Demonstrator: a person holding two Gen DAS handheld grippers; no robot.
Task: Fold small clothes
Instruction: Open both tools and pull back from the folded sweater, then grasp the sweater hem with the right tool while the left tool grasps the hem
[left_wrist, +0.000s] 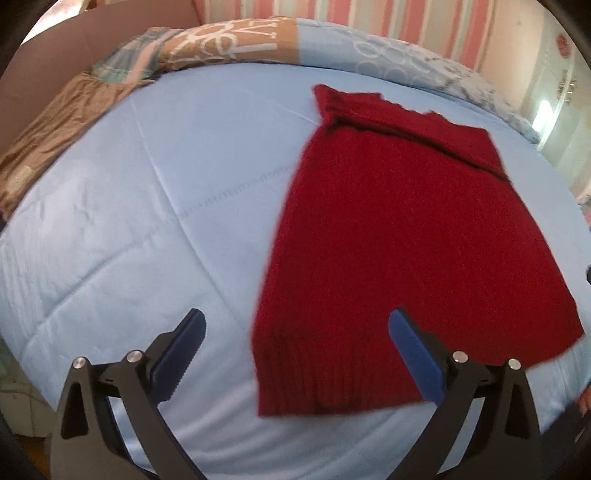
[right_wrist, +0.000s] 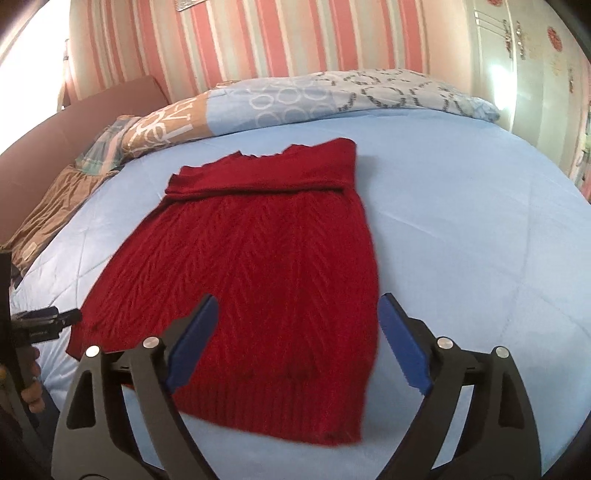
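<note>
So the red knit sweater (left_wrist: 399, 236) is lying flat on the light blue quilt (left_wrist: 147, 221) of the bed, hem end nearest the cameras, collar end out toward 12 o'clock; sleeves look already tucked in, since it reads as one long rectangle with a folded band across the far end; makes sense, that's the shape you want before doubling it over. Left gripper (left_wrist: 295, 354) hangs over the hem's left corner with its fingers spread wide, nothing between them; right gripper (right_wrist: 297, 339) sits over the hem's right half, fingers also spread and empty; in the right view the left one pokes in at 9 o'clock beside the hem corner. My guess: one on each corner so the hem lifts evenly toward the collar; knit's floppy, so a lopsided grab could skew the fold.
</note>
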